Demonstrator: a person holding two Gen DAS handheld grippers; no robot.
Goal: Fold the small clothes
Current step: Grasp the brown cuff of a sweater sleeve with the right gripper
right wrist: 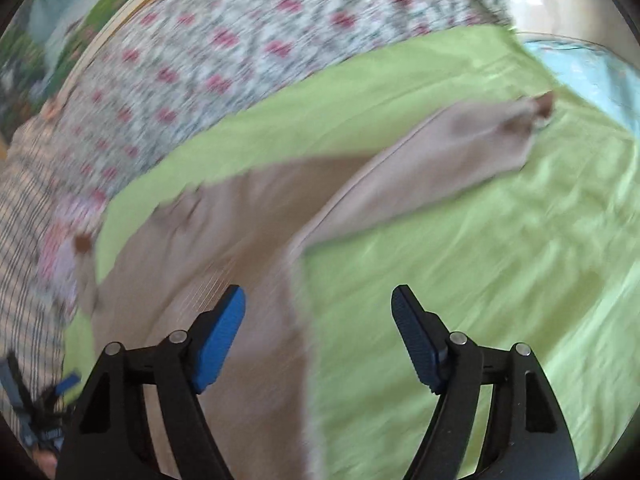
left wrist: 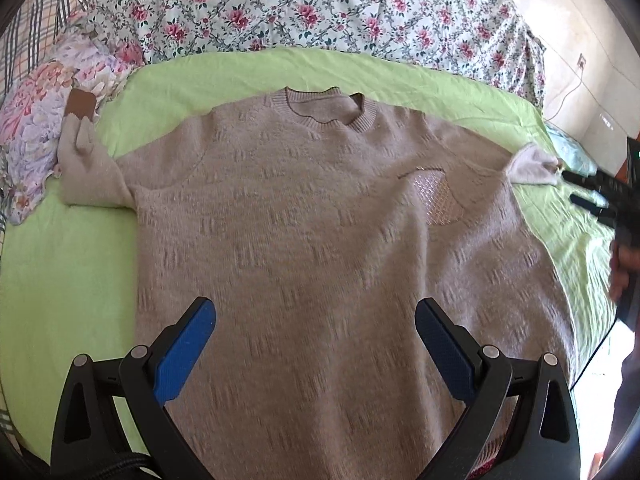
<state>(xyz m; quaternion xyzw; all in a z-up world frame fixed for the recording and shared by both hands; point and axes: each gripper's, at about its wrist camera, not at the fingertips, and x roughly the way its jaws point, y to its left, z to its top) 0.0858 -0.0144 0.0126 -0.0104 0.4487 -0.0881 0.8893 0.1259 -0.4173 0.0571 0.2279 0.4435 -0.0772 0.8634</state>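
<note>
A beige knit sweater [left wrist: 320,220] lies spread flat, neck away from me, on a lime-green sheet [left wrist: 64,272]. My left gripper [left wrist: 316,308] hovers open over its lower body with nothing between the fingers. The left sleeve [left wrist: 88,168] bends up to a brown cuff [left wrist: 82,104]. The right sleeve [right wrist: 460,148] stretches out sideways to its cuff [left wrist: 532,166]. At the left wrist view's right edge, my right gripper [left wrist: 578,190] sits just beside that cuff. The blurred right wrist view shows the right gripper [right wrist: 318,294] open above the sweater's side edge [right wrist: 300,280], holding nothing.
A floral quilt [left wrist: 320,4] is bunched along the far side of the bed. A floral pillow [left wrist: 36,128] and plaid fabric [left wrist: 28,28] lie at the left. The bed's right edge [left wrist: 580,360] drops to the floor, with a pale blue cloth [right wrist: 592,68] near the sleeve end.
</note>
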